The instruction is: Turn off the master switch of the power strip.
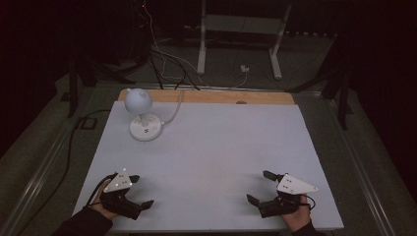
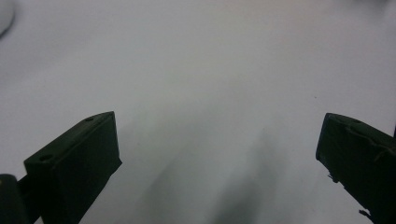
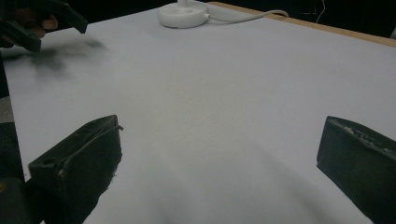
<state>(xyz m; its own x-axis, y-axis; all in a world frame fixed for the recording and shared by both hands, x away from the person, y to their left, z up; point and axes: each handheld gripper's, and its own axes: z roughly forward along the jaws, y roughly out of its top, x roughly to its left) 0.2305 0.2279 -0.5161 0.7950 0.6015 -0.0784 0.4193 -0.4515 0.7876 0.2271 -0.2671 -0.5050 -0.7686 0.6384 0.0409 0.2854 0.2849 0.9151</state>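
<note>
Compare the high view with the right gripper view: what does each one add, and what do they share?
High view alone: the lamp's round head, the right gripper from above, and the floor with a metal stand behind the table. Right gripper view alone: its own two black jaws up close, standing wide apart with nothing between them. Shared: the white table, the lamp's round base with its cord, and the left gripper, open.

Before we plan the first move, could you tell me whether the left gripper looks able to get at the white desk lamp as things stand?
Probably yes. The left gripper sits open near the table's front edge, and the white desk lamp stands at the far left corner on the same side, with bare tabletop between them.
</note>
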